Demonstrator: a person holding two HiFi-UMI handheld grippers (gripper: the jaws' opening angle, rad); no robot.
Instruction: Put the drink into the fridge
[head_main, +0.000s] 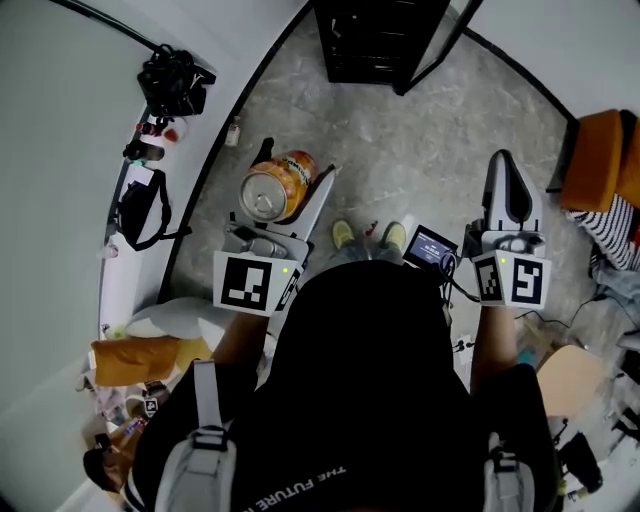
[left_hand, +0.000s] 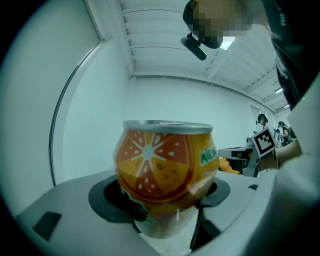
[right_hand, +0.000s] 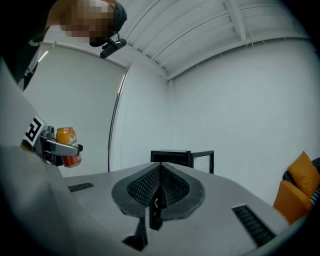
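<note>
An orange drink can (head_main: 268, 195) with a fruit-slice print is held off the floor in my left gripper (head_main: 285, 182), whose jaws stand wide and press on its sides. In the left gripper view the can (left_hand: 165, 170) fills the space between the dark pads (left_hand: 112, 200) and points up towards the ceiling. My right gripper (head_main: 508, 180) is shut and holds nothing; its ribbed pads (right_hand: 142, 185) meet. The small black fridge (head_main: 375, 40) stands ahead on the floor with its door (head_main: 440, 45) swung open. The right gripper view also shows the fridge (right_hand: 172, 157) and the can (right_hand: 68, 145).
An orange chair (head_main: 595, 160) stands at the right. A black bag (head_main: 140, 210), dark gear (head_main: 175, 80) and loose clutter line the curved white wall at the left. A small lit screen (head_main: 430, 247) hangs by my right arm, and the person's shoes (head_main: 343, 235) show below the can.
</note>
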